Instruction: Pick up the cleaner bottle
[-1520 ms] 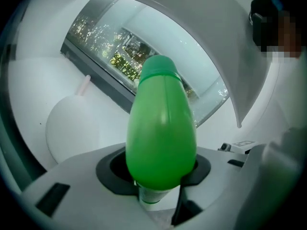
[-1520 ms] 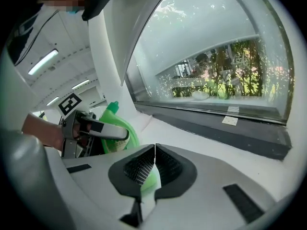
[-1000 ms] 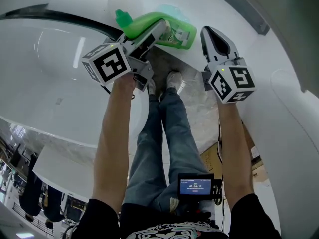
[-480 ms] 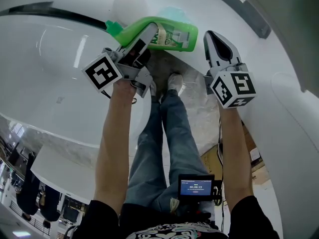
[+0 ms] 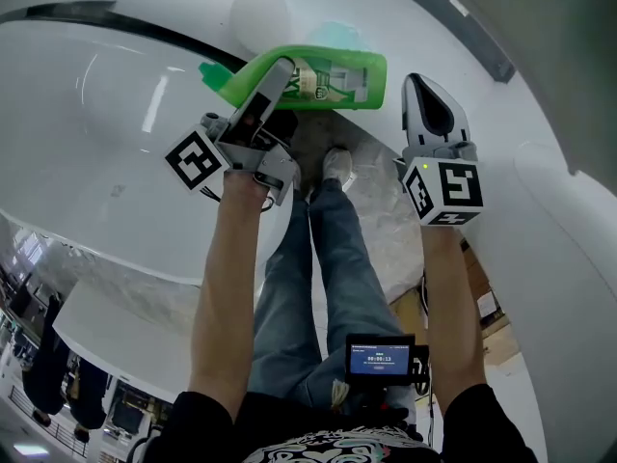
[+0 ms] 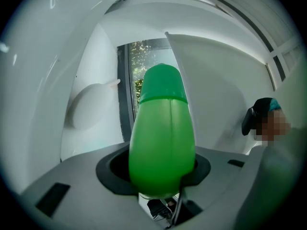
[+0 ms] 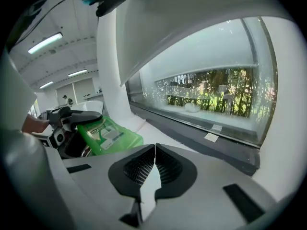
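Observation:
The green cleaner bottle [image 5: 333, 75] hangs in the air, lying almost level, its green cap [image 5: 213, 71] pointing left. My left gripper [image 5: 277, 73] is shut on the bottle's middle. In the left gripper view the bottle [image 6: 162, 133] fills the space between the jaws. My right gripper [image 5: 425, 93] is to the right of the bottle, apart from it, shut with nothing between its jaws [image 7: 154, 169]. The right gripper view shows the bottle [image 7: 109, 135] at the left with the left gripper [image 7: 67, 121] on it.
A large curved white surface [image 5: 96, 162] spreads at the left. A white rounded object [image 5: 260, 13] sits behind the bottle. The person's legs and shoes [image 5: 325, 162] stand on a marble floor below. A small screen [image 5: 379, 360] hangs at the waist. A window [image 7: 216, 95] lies ahead of the right gripper.
My left gripper has turned and carried the bottle up and to the right; the bottle now lies more level. My right gripper has barely shifted.

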The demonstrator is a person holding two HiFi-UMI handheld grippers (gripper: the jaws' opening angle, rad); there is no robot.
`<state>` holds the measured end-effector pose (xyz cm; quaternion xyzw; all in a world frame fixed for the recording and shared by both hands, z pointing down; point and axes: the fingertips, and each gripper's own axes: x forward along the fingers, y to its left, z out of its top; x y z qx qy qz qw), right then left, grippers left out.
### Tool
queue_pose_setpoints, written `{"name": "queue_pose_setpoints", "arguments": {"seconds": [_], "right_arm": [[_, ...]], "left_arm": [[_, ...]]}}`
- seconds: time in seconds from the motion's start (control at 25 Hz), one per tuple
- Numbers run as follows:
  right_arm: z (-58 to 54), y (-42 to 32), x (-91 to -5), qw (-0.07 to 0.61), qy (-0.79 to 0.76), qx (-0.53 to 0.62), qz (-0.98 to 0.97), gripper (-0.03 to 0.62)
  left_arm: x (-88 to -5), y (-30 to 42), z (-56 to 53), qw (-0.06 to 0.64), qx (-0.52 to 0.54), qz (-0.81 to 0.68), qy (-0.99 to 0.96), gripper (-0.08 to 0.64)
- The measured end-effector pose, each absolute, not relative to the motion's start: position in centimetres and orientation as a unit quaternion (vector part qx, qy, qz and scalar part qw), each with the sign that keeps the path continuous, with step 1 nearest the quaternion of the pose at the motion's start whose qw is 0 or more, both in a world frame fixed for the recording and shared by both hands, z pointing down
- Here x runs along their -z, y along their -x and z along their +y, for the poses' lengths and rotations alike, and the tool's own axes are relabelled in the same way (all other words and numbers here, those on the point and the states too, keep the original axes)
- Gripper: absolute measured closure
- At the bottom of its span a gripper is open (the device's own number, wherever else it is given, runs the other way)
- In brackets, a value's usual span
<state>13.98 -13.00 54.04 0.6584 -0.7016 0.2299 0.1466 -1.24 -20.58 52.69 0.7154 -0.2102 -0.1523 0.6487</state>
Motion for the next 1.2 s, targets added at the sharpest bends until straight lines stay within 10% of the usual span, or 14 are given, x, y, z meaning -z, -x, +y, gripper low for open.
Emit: {"name": "queue_pose_setpoints", "arguments": {"seconds": [1.2], "right_arm": [[-11.8,-14.8,-50.5,0.139,-0.678,-0.134,-0.709,0.563]], "left_arm": [[-50.4,3.4,-19.6,0.682,0.304,-0.208,-0.631,0.368]]}}
